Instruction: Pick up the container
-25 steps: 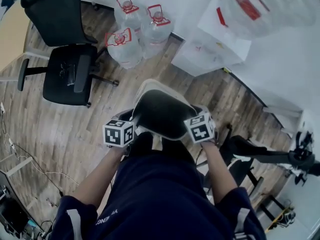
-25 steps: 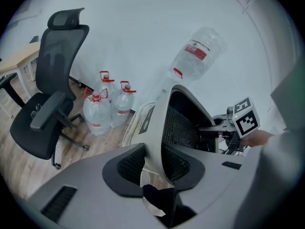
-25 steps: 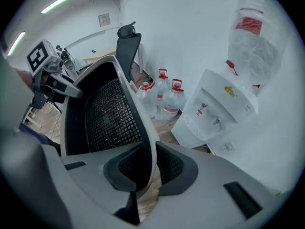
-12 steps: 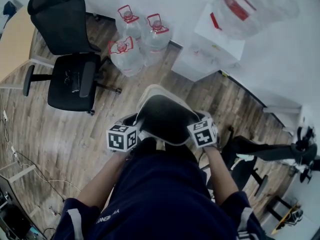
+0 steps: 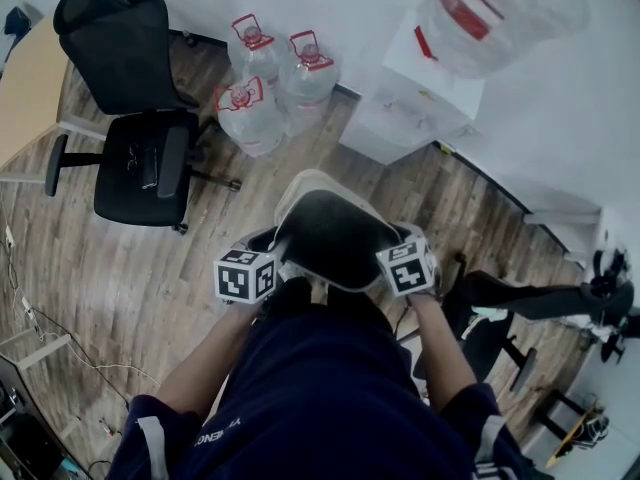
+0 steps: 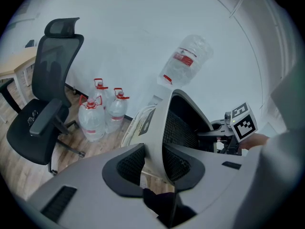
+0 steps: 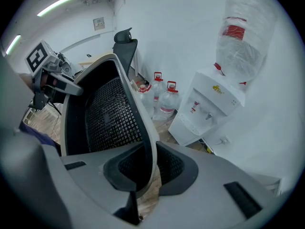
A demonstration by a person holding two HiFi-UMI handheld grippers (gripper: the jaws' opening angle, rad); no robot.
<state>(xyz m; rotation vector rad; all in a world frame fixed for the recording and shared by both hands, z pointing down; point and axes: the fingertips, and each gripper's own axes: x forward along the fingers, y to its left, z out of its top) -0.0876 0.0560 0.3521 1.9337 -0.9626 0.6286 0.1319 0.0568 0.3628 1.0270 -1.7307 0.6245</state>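
Note:
The container (image 5: 330, 230) is a pale plastic basket with a black mesh inside, held in the air in front of the person, above the wooden floor. My left gripper (image 5: 272, 256) is shut on its left rim, and in the left gripper view the pads (image 6: 127, 162) pinch the thin wall of the container (image 6: 167, 123). My right gripper (image 5: 392, 254) is shut on the opposite rim. The right gripper view has the container (image 7: 107, 113) wall clamped between that gripper's pads (image 7: 174, 168). Each gripper's marker cube shows across the basket in the other's view.
A black office chair (image 5: 140, 143) stands at the left beside a wooden desk (image 5: 25, 78). Three water bottles (image 5: 265, 78) sit by the wall. A white water dispenser (image 5: 415, 103) carries a large bottle (image 5: 495, 13). Another chair's base (image 5: 530, 303) is at the right.
Both grippers keep the same hold on the container. The room has shifted slightly in the head view, and the basket sits a little more centred.

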